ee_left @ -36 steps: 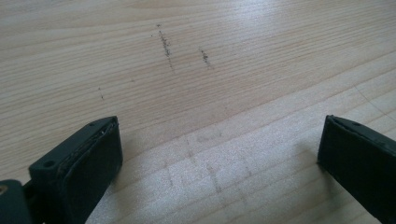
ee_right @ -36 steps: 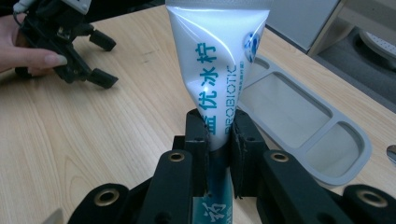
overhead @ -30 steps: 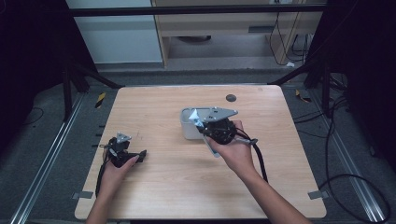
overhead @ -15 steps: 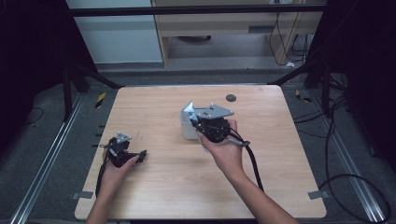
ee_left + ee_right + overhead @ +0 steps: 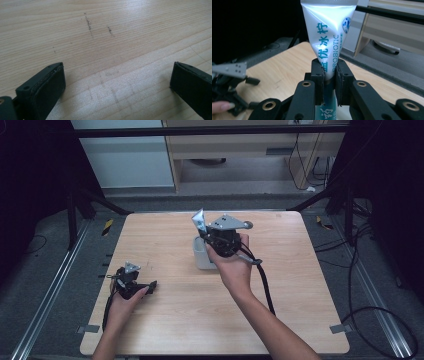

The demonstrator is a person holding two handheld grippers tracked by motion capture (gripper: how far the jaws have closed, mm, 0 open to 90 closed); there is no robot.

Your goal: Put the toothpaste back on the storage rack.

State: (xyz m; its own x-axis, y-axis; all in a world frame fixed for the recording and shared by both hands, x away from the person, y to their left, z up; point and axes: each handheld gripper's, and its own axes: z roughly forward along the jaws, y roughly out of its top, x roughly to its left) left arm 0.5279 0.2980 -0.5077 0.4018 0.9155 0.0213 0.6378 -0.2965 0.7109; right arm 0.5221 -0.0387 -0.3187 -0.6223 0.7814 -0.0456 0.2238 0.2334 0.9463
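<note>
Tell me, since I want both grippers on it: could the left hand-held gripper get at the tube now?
Probably yes: the left hand-held gripper is open, with bare table between it and the tube, which the right hand-held gripper holds raised.

A light wooden table is taking up the middle of the high view, its grain running across and a few small dark scuff marks showing on it in the left gripper view. Beyond its far edge a pale cabinet is standing to the left and a wooden shelf unit to the right — both on grey carpet. Metal rails are running along the floor on either side. Black cables are looping over the carpet at the right, and strips of yellow-and-black tape are lying on the floor near the table's far corners.
</note>
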